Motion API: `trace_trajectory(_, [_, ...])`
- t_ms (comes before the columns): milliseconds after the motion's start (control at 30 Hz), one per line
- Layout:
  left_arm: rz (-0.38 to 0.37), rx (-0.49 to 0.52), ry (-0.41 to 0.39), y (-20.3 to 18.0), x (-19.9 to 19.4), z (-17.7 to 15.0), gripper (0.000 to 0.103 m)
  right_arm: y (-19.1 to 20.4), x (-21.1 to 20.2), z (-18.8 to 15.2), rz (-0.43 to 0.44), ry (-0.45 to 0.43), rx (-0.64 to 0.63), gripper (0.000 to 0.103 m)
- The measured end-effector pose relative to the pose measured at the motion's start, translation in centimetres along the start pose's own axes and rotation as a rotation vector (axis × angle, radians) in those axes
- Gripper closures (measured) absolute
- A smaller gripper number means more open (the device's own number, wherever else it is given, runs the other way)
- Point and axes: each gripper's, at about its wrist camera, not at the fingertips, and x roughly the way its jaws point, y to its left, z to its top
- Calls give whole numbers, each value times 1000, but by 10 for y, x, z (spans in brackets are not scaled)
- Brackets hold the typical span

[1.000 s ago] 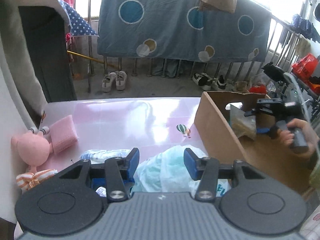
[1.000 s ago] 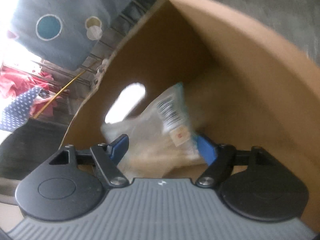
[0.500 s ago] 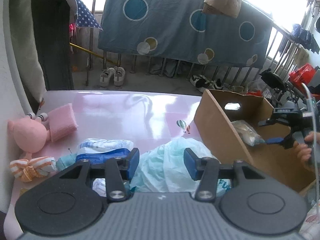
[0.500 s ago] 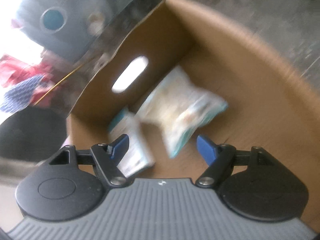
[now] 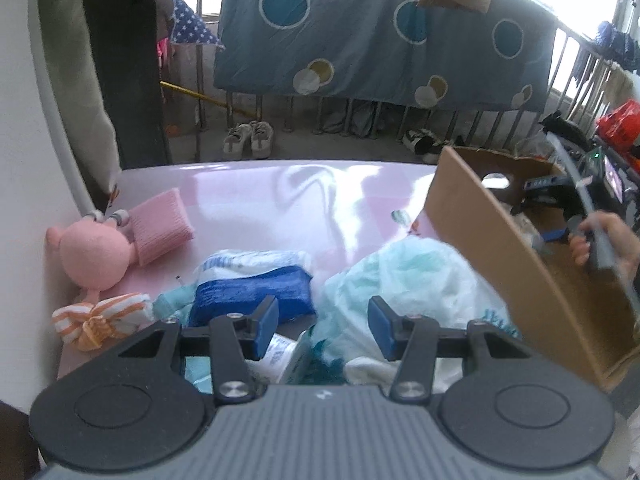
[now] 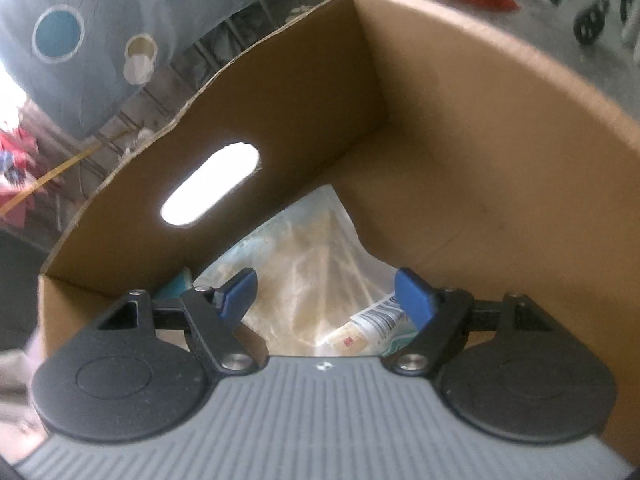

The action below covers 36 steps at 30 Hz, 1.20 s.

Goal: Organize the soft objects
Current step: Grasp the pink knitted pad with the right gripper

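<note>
A cardboard box point(image 5: 500, 240) stands at the right of the pink table point(image 5: 280, 196). My right gripper point(image 6: 326, 290) is open inside the box point(image 6: 460, 140), above a clear packet point(image 6: 316, 256) lying on its floor; it also shows in the left wrist view point(image 5: 560, 224). My left gripper point(image 5: 322, 326) is open and empty over a pile of soft things: a white-and-teal plastic bag point(image 5: 404, 276), a blue towel point(image 5: 256, 290) and a white pack point(image 5: 256, 260). A pink plush doll point(image 5: 94, 254), a pink cloth point(image 5: 160, 226) and an orange-striped bow point(image 5: 100, 320) lie at the left.
A railing with a hanging blue dotted blanket point(image 5: 380, 36) stands behind the table. Shoes point(image 5: 250, 140) sit on the floor beyond. A white wall point(image 5: 24, 140) borders the table's left side.
The right gripper let go of the clear packet in the box, pulled back, then dipped low over it again. The left gripper rose and drew back, so more of the pile shows.
</note>
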Motion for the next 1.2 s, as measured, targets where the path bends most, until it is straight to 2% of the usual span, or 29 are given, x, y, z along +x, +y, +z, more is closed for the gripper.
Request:
trace_trajectory(200, [46, -1, -15, 10, -8, -8, 52, 19, 2, -2, 14, -3, -18, 28])
trace_trajectory(367, [115, 3, -47, 25, -16, -20, 49, 11, -24, 5, 8, -57, -43, 26])
trace_trajectory(533, [205, -16, -79, 42, -19, -29, 49, 5, -80, 3, 143, -136, -28, 26])
trace_trajectory(633, [270, -23, -99, 49, -16, -30, 49, 40, -115, -6, 285, -164, -119, 26])
trace_trajectory(667, [295, -26, -104, 52, -14, -30, 49, 57, -122, -9, 349, -147, -157, 26])
trace_trajectory(733, [342, -40, -104, 57, -11, -29, 49, 102, -127, -19, 496, -61, -243, 26])
trace_trajectory(800, [379, -54, -101, 62, -10, -31, 49, 150, -120, -35, 638, 65, -313, 26])
trace_trajectory(867, [397, -76, -95, 71, -10, -33, 49, 204, -102, -58, 736, 211, -384, 26])
trace_trajectory(933, [409, -99, -88, 82, -12, -36, 49, 256, -78, -84, 762, 321, -457, 26])
trace_trajectory(1033, [441, -122, -82, 99, -14, -43, 49, 319, -30, -126, 734, 436, -531, 31])
trace_trajectory(1100, [449, -144, -72, 113, -15, -47, 49, 352, 3, -151, 687, 479, -576, 40])
trace_trajectory(1200, [440, -172, -47, 130, -15, -53, 49, 381, 50, -175, 613, 505, -602, 44])
